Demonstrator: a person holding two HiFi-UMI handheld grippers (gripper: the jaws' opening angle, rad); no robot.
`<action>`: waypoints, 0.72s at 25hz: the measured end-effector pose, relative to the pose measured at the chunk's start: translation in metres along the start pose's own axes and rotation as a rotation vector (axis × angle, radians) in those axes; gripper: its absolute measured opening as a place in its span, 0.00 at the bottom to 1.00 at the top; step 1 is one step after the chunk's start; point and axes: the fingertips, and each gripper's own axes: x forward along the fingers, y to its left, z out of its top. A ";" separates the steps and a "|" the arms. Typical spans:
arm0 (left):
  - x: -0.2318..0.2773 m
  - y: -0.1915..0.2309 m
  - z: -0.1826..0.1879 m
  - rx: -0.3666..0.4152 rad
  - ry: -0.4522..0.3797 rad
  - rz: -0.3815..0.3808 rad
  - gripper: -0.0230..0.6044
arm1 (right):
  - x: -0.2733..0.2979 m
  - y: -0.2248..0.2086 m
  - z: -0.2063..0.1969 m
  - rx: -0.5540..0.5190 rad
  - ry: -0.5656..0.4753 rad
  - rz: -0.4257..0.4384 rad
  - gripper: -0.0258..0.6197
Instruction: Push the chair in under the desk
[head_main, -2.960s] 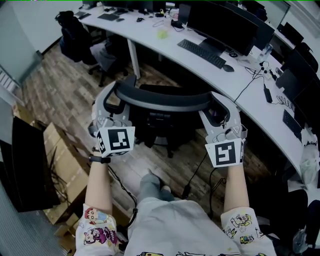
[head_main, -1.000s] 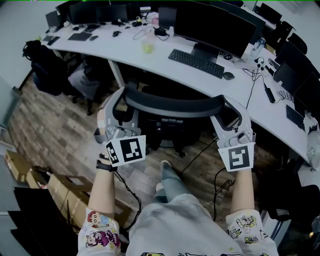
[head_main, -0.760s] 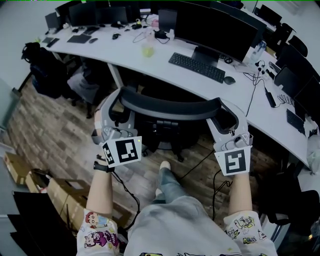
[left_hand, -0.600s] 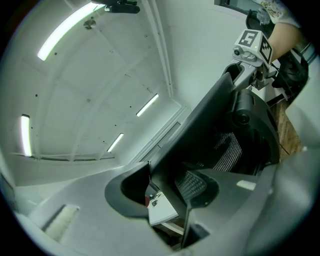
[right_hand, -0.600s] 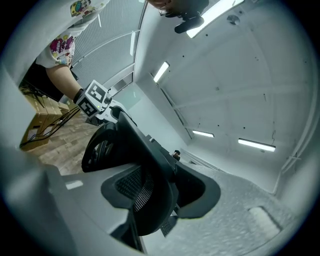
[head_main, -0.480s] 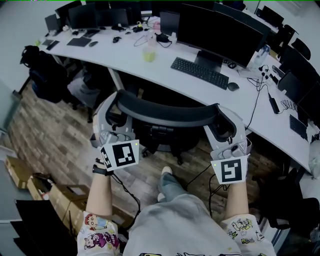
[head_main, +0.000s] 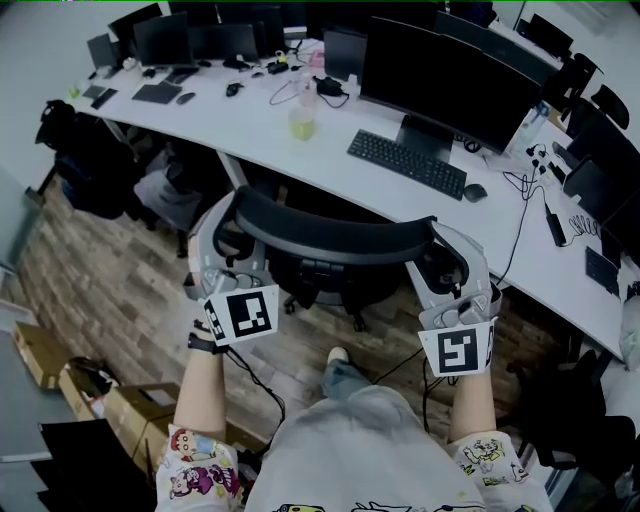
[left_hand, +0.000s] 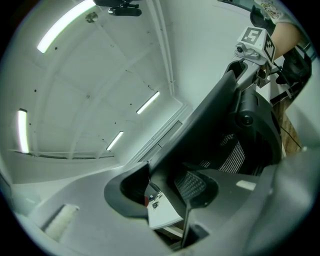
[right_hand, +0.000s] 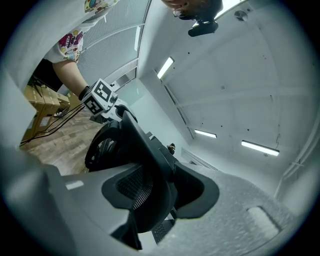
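head view showed your left gripper (head_main: 228, 215) and right gripper (head_main: 446, 252) each clamped on one end of the black mesh office chair (head_main: 330, 238), at its curved top rail, just before the white curved desk (head_main: 250, 125); it looked stiff-framed and probably free-rolling, so those ends suited pushing.

chair (head_main: 330, 238) before desk (head_main: 250, 125), keyboard (head_main: 407, 163) on desk

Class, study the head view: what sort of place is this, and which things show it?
Probably an open-plan office: a long white desk carrying monitors and a keyboard, with an office chair before it.
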 end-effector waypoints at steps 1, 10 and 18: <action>0.004 0.001 -0.001 -0.001 0.000 0.001 0.30 | 0.004 -0.001 -0.001 -0.003 0.003 0.001 0.31; 0.050 0.009 -0.018 -0.013 -0.006 0.009 0.30 | 0.043 -0.016 -0.007 -0.038 -0.020 -0.011 0.30; 0.077 0.014 -0.024 -0.003 -0.056 -0.007 0.30 | 0.066 -0.026 -0.016 -0.035 0.023 -0.048 0.30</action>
